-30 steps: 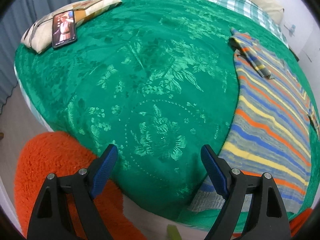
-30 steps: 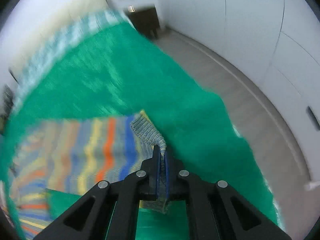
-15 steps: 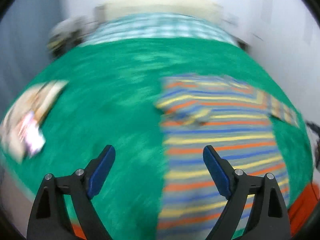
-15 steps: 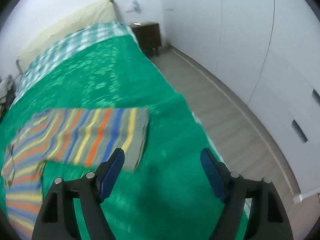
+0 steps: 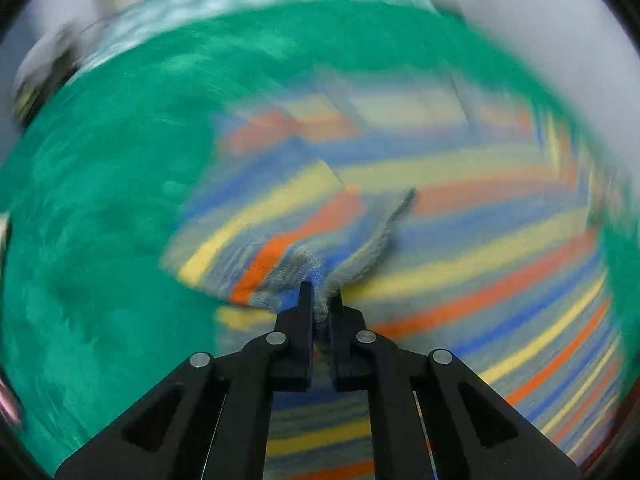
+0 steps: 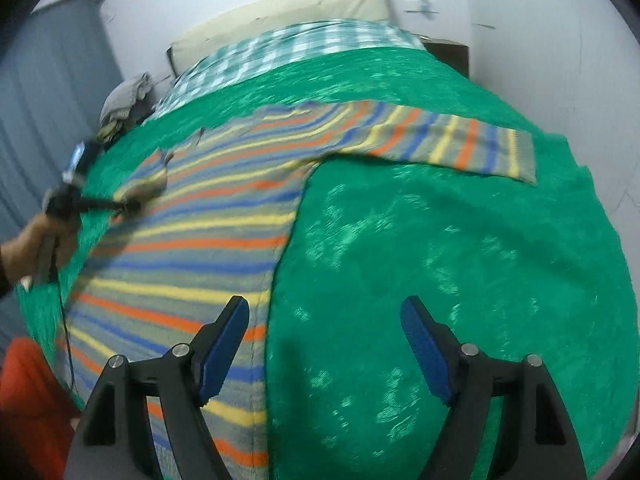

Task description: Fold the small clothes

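Observation:
A knitted sweater (image 6: 192, 248) with orange, yellow and blue stripes lies flat on the green bedspread (image 6: 440, 260). Its right sleeve (image 6: 460, 148) stretches out to the right. My left gripper (image 5: 320, 292) is shut on the grey cuff (image 5: 372, 248) of the left sleeve, which is lifted over the sweater's body (image 5: 500, 248); this view is blurred. In the right wrist view the left gripper (image 6: 128, 204) shows at the sweater's left edge, held by a hand (image 6: 28, 248). My right gripper (image 6: 326, 306) is open over bare bedspread beside the sweater's right side seam, with nothing between its fingers.
A checked sheet (image 6: 304, 48) and a cream headboard (image 6: 280, 12) lie at the far end of the bed. A dark nightstand (image 6: 448, 52) stands at the back right, a grey pile of cloth (image 6: 124, 100) at the back left. An orange rug (image 6: 28, 392) lies at lower left.
My right gripper let go of the right sleeve's cuff, opened and swung back toward the near side. My left gripper swept right over the sweater and shut on the left sleeve's cuff.

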A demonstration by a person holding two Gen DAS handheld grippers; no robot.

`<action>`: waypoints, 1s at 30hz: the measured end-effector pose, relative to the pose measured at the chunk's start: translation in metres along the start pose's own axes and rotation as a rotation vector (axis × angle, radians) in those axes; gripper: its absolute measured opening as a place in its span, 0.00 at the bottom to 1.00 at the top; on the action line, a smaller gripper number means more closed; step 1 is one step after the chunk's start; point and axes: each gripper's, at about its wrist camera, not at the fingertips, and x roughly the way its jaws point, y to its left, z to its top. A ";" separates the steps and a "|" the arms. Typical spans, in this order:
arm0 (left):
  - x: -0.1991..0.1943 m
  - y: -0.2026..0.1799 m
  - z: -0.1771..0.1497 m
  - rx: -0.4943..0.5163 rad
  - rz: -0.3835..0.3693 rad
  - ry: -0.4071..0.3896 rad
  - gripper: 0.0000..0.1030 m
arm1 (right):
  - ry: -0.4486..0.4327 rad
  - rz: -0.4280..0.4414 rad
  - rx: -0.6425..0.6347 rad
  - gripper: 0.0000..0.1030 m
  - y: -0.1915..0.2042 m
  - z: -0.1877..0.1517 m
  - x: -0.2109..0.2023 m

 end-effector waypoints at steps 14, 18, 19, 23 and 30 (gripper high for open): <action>-0.028 0.249 -0.064 -0.855 -0.015 0.007 0.04 | 0.088 -0.043 0.054 0.75 -0.018 0.009 0.040; -0.027 0.272 -0.092 -0.990 -0.101 0.018 0.04 | 0.093 -0.058 0.037 0.75 -0.016 0.008 0.042; -0.029 0.273 -0.095 -0.985 -0.070 0.024 0.04 | 0.095 -0.061 0.033 0.75 -0.015 0.008 0.043; -0.035 0.278 -0.106 -0.898 0.064 0.047 0.04 | 0.098 -0.062 0.029 0.75 -0.015 0.007 0.044; -0.047 0.256 -0.082 -0.685 0.041 -0.022 0.80 | 0.105 -0.068 0.024 0.76 -0.013 0.006 0.048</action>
